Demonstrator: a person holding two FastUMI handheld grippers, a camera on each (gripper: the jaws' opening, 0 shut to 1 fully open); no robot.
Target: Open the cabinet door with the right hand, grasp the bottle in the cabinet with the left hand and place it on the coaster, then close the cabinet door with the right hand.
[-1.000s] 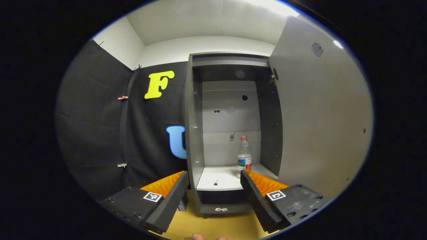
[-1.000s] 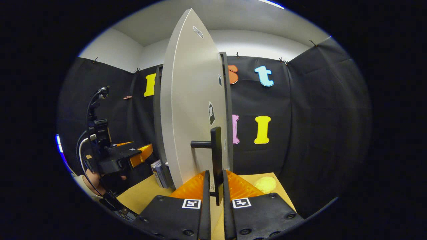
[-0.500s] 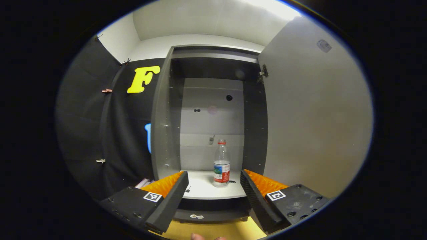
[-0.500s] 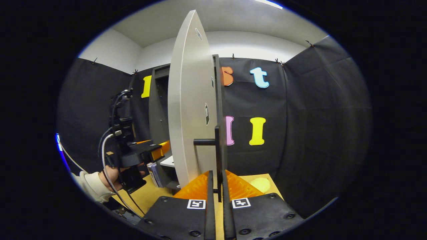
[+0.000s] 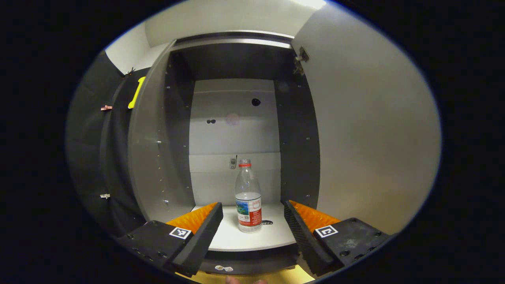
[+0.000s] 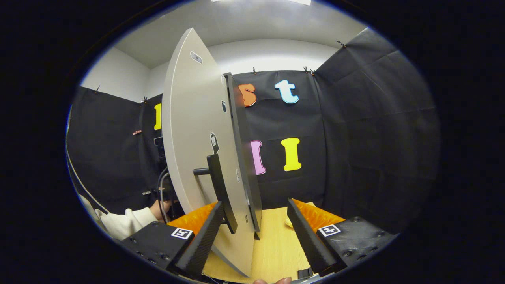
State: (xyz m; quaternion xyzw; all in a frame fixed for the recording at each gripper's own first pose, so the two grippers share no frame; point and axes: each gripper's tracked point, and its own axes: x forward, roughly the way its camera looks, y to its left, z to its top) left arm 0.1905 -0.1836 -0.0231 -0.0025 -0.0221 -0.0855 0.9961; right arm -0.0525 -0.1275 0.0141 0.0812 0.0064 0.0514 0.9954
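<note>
A clear plastic bottle (image 5: pixel 248 197) with a red cap and a printed label stands upright on the white cabinet shelf (image 5: pixel 272 238). My left gripper (image 5: pixel 252 215) is open just in front of the shelf, with the bottle standing between and beyond its fingertips, untouched. The grey cabinet door (image 5: pixel 367 130) is swung wide open on the right. In the right gripper view the door (image 6: pixel 197 150) is seen edge-on with its dark bar handle (image 6: pixel 219 189). My right gripper (image 6: pixel 254 215) is open, with the handle near its left finger. The pale coaster (image 6: pixel 288 221) peeks out on the wooden table.
The cabinet's dark side walls (image 5: pixel 298 138) bound the shelf left and right. A light wooden tabletop (image 6: pixel 276 248) spreads under the right gripper. A person's sleeve and hand (image 6: pixel 130 221) show left of the door.
The left gripper moved closer to the cabinet, so the bottle now lies between its fingertips. The right gripper opened and let go of the door handle, shifting right.
</note>
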